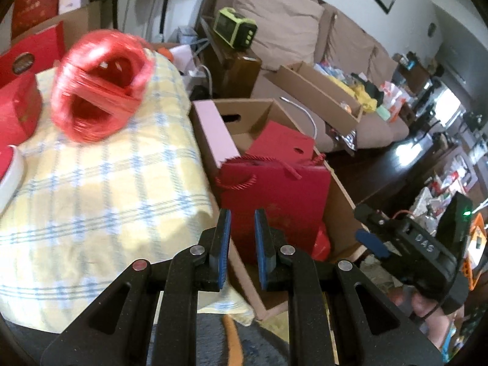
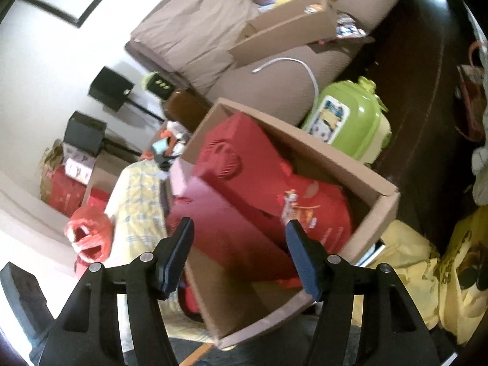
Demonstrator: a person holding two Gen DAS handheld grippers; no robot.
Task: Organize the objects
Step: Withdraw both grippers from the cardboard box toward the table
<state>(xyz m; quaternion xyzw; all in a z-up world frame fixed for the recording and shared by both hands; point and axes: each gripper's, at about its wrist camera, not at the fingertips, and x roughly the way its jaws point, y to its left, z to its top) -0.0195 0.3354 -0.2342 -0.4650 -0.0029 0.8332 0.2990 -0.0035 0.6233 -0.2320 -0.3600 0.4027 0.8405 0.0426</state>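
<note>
Left gripper (image 1: 242, 219) nearly closed, narrow gap, nothing between pads. Right gripper (image 2: 239, 228) spread, empty, over box (image 2: 381, 210) holding red bags (image 2: 244, 164). Red twine coil (image 1: 100, 85) on checked cloth (image 1: 106, 183), 10 o'clock of left gripper.

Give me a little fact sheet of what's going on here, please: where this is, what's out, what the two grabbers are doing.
place: living room, sofa behind
surface: yellow checked cloth
on cloth: red twine roll
beside cloth: cardboard box on the floor
in box: red bags
left gripper: nearly shut, empty, above the box edge
right gripper: open, empty, above the box
near box: green container
</note>
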